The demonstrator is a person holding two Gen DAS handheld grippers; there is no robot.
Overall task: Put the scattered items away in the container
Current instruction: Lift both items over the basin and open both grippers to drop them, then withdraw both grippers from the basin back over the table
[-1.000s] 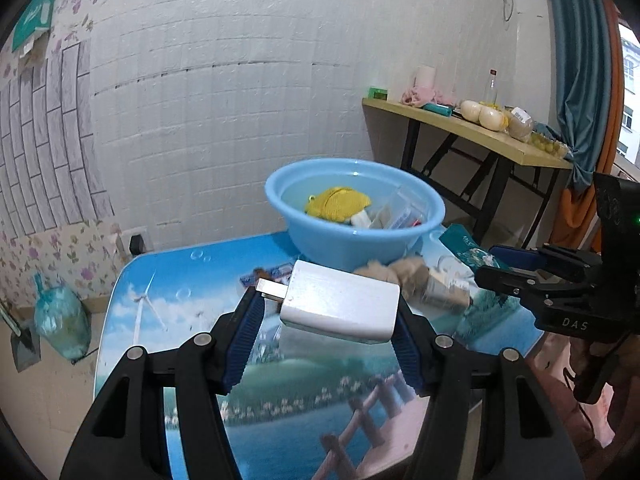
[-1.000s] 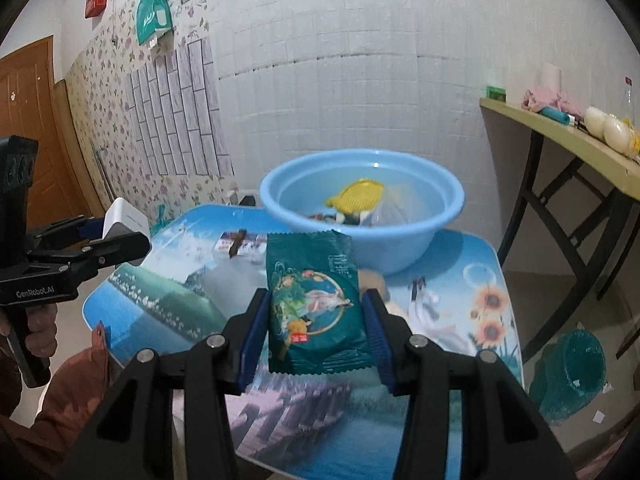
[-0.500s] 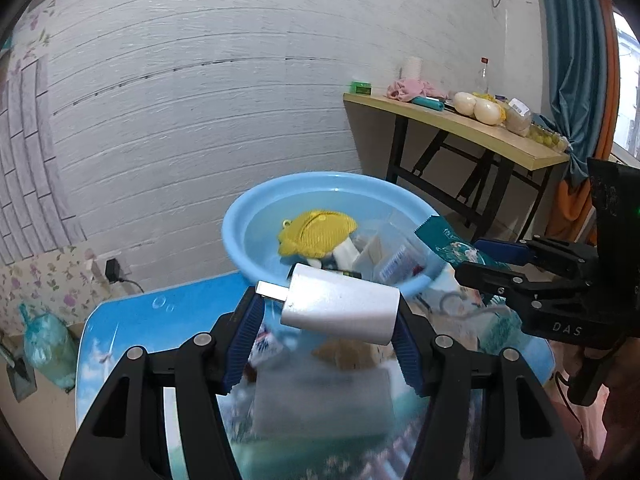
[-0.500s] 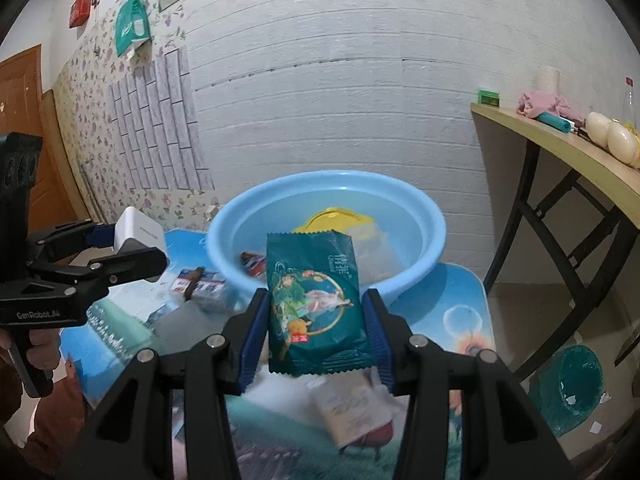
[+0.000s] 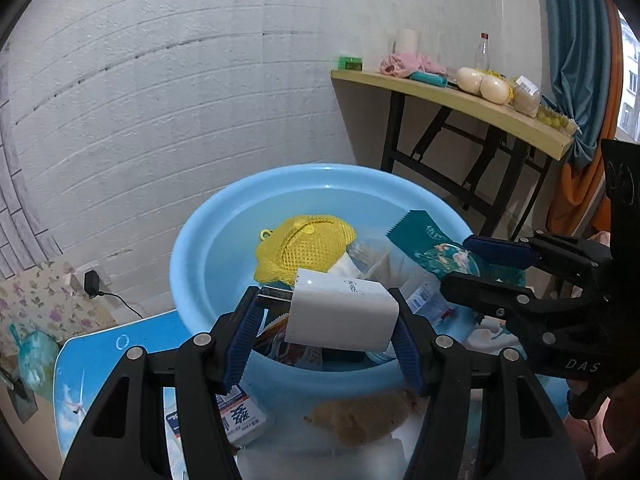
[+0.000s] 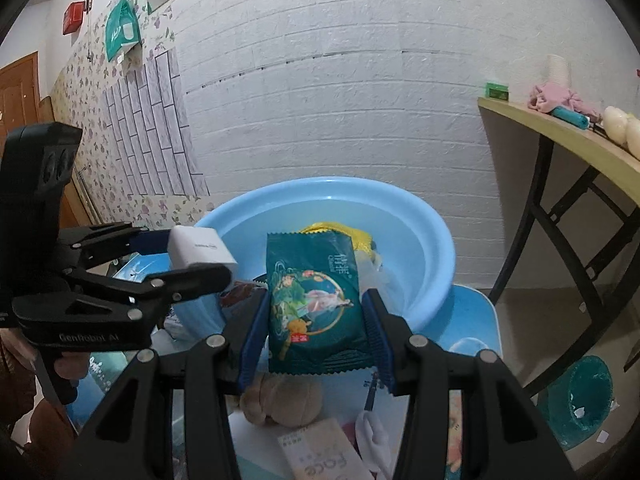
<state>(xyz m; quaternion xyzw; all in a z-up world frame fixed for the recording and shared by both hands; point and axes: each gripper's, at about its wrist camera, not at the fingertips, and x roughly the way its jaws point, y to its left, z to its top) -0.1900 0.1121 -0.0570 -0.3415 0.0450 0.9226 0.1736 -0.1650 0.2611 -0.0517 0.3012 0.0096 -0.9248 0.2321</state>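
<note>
A light blue basin stands on the printed table and holds a yellow mesh pouch, clear wrappers and small packets. My left gripper is shut on a white charger block, held over the basin's near rim. My right gripper is shut on a dark green snack packet, also over the basin's edge. Each gripper shows in the other's view: the right gripper at the right, the left gripper at the left.
On the table in front of the basin lie a brown plush toy, a tissue pack, a white packet and a white sock. A wooden side table stands right. A teal bin sits on the floor.
Both grippers moved forward across the table with their loads and now hang over the basin's near rim. The basin looks much larger and closer.
</note>
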